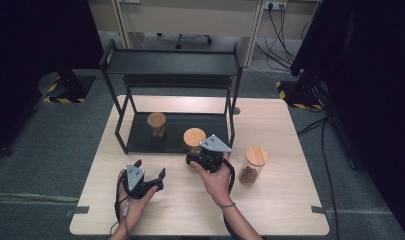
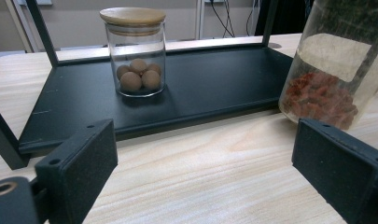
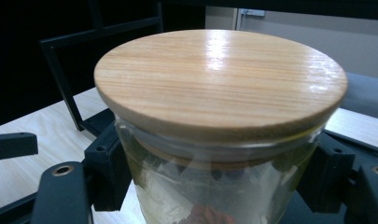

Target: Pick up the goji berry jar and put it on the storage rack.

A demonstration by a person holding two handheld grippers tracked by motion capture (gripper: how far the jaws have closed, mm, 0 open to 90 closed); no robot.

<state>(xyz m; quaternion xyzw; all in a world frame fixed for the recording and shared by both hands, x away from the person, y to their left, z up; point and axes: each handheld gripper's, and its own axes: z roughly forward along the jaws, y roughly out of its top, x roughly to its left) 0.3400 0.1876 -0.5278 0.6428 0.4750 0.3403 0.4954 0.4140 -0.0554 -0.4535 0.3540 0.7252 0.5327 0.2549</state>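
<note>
The right gripper (image 1: 202,156) is clamped on the lidded jar (image 3: 219,116), left gripper (image 1: 149,169) gaping idle nearby; next, probably lift it onto the far rack (image 1: 140,131).

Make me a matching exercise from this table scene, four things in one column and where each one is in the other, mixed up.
1. Jar of round brown balls
2. Jar with red pieces
3. Third jar
4. Left tool

A. On the bare table, to the right of the person's right hand
B. Open, nothing between its jaws
C. On the rack's black bottom shelf
D. Clamped in the right tool

Pairs: 1-C, 2-D, 3-A, 4-B
</note>
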